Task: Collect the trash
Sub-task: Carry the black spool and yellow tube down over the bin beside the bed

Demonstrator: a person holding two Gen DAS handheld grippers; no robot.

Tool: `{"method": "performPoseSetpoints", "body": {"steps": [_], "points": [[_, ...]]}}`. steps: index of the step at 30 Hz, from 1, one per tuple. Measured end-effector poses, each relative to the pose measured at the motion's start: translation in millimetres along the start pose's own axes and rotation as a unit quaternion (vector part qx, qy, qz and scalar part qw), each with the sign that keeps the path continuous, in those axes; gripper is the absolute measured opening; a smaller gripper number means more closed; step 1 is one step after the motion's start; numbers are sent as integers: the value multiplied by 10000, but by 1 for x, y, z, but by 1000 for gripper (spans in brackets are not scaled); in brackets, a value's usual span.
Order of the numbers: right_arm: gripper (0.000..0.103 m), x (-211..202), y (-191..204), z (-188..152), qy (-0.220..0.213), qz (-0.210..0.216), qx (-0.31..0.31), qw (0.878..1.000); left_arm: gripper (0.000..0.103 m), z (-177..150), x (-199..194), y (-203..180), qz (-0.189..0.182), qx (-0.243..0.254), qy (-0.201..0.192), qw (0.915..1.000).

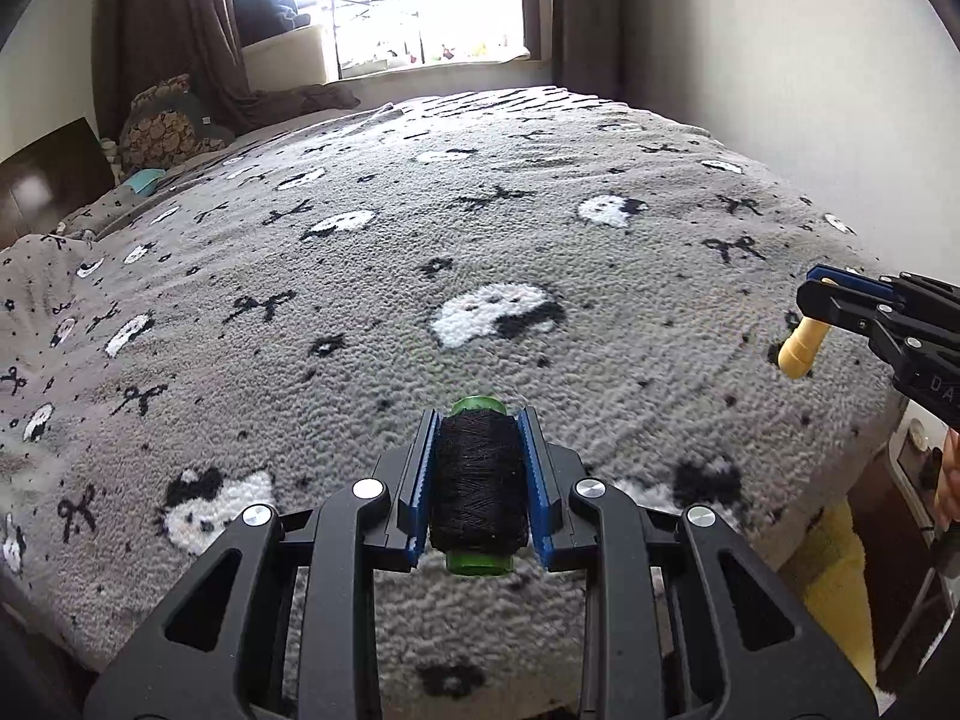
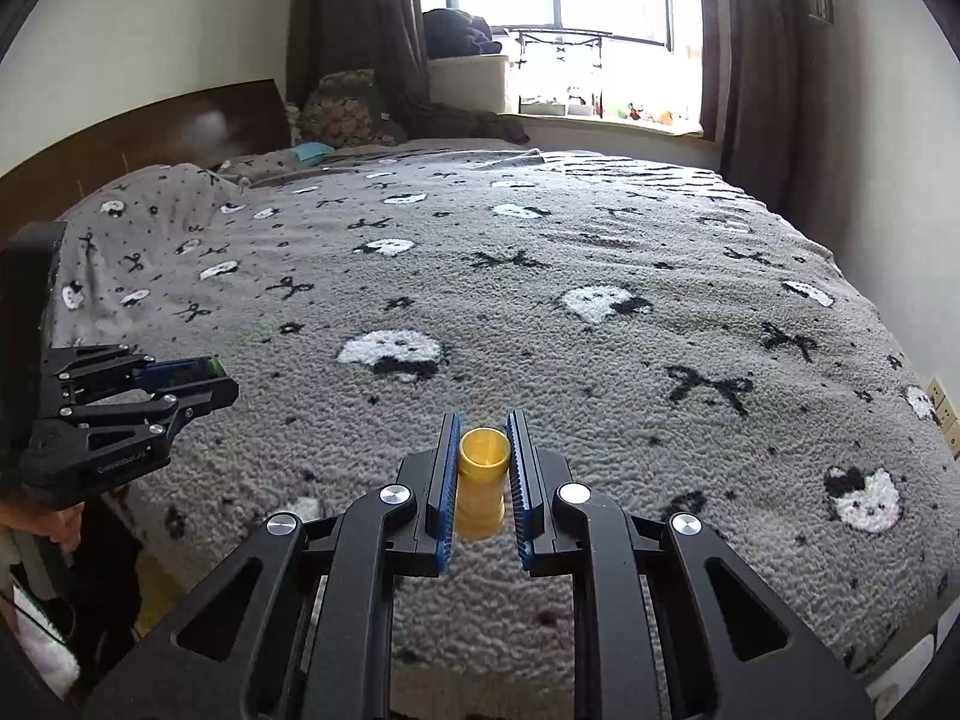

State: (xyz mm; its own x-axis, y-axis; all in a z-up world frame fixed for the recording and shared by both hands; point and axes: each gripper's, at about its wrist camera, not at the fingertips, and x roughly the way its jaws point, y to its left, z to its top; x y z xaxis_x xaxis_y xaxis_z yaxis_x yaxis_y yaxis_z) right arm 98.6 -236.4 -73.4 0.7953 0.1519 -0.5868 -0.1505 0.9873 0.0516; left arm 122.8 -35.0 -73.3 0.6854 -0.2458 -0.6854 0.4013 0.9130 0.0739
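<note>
My left gripper [image 1: 479, 420] is shut on a spool of black thread [image 1: 479, 483] with green ends, held lengthwise between its blue pads above the bed. The right gripper [image 2: 483, 423] is shut on a small yellow tube [image 2: 482, 483], its open end facing forward. From the left wrist view the right gripper [image 1: 811, 287] shows at the right edge with the yellow tube [image 1: 801, 348] hanging below its fingers. In the right wrist view the left gripper [image 2: 204, 377] appears at the left edge, seen from the side. Both hover over the grey patterned blanket [image 1: 420, 276].
The bed fills both views, its blanket [image 2: 600, 372] covered in white faces and black bows. A dark wooden headboard [image 2: 180, 126] and pillows [image 2: 342, 111] lie at the far left. A window [image 2: 558, 18] with brown curtains is beyond. A yellow item on the floor [image 1: 834, 564] lies beside the bed.
</note>
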Motion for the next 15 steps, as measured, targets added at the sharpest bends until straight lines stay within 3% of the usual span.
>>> {"method": "performPoseSetpoints", "body": {"steps": [9, 15], "points": [[17, -49, 14, -36, -102, 86, -213, 9997, 25, -45, -55, -34, -121, 104, -293, 9994], [17, -69, 25, -61, -19, 251, -324, 9992, 25, -84, -70, -46, -167, 111, -154, 9997]]}}
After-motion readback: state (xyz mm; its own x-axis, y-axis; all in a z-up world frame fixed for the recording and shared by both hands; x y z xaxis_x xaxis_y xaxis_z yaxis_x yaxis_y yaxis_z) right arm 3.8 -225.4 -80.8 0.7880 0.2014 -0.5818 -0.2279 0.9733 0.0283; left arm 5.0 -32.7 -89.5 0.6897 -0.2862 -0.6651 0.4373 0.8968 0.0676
